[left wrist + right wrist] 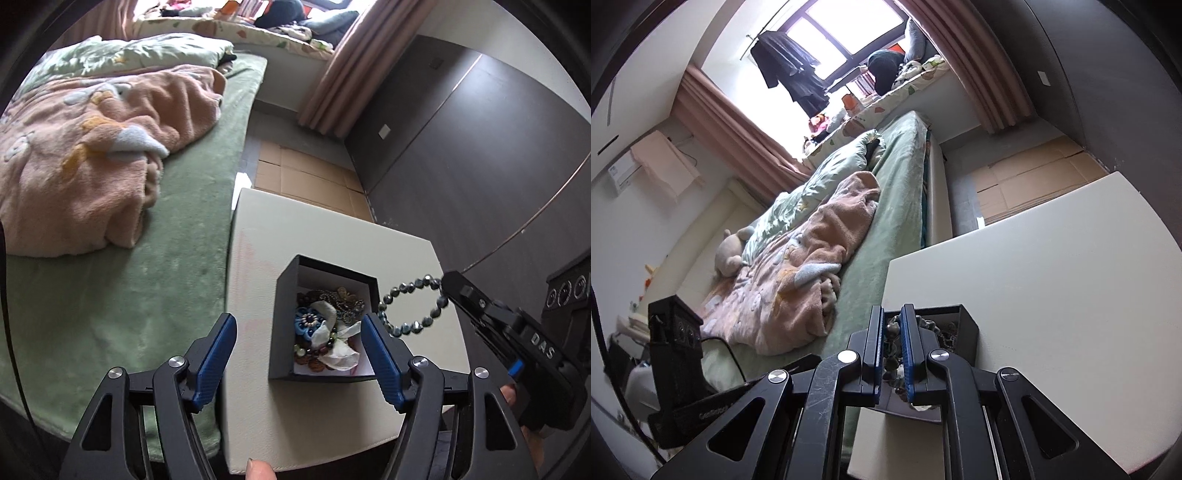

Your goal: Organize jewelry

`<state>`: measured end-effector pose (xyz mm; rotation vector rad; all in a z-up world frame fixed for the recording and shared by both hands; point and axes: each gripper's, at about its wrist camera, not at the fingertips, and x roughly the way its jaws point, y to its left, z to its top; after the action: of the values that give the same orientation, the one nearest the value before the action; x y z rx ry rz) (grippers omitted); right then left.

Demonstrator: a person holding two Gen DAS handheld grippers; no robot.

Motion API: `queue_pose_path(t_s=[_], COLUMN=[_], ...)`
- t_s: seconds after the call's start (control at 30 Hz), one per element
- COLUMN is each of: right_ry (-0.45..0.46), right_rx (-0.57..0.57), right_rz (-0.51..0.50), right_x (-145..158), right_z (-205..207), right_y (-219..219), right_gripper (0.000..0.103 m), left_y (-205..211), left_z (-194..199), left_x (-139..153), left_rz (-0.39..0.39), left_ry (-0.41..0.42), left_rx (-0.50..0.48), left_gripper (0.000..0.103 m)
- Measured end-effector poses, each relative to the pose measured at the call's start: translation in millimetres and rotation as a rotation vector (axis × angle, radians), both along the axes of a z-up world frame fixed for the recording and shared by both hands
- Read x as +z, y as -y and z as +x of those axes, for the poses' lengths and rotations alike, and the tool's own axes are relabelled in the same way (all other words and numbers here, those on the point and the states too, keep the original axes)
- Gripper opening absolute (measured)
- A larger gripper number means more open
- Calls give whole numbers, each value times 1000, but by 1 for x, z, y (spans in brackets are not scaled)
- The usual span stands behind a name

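Beaded bracelet (413,306) beside jewelry box (284,325)

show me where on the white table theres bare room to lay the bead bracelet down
Bare white table lies behind the black box, left of it toward the bed, and in front of it. The box itself is crowded with jewelry. The bead bracelet hangs from the right gripper.

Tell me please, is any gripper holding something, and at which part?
The right gripper is shut on the grey bead bracelet, pinching one side of its loop, which hangs beside the black box. The left gripper is open and holds nothing.
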<state>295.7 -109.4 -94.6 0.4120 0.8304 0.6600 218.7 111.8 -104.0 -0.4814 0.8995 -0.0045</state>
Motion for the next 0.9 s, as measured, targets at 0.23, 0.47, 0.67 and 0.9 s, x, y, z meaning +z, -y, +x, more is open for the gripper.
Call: queue_pose_path(t_s=[0.23,0.47,0.67,0.9], right_ry=[-7,-71,-55,-54], right_rx=[18,77,80,51], right_rz=[-51,-193,-161,-172], right_x=[-5,-24,-17,-3], right_z=[6,5,-8,-28], right_y=[-28,-61,-48,-24], right_gripper=[11,51,53,54], left_y=[-22,-34,-34,-15], left_z=[-36,-62,-74,-83], left_x=[12,25,34,48], left_rz=[5,14,30,60], left_ry=[79,148,192,219], left_rx=[89,136,156,123], left_gripper=[85,102,102,103])
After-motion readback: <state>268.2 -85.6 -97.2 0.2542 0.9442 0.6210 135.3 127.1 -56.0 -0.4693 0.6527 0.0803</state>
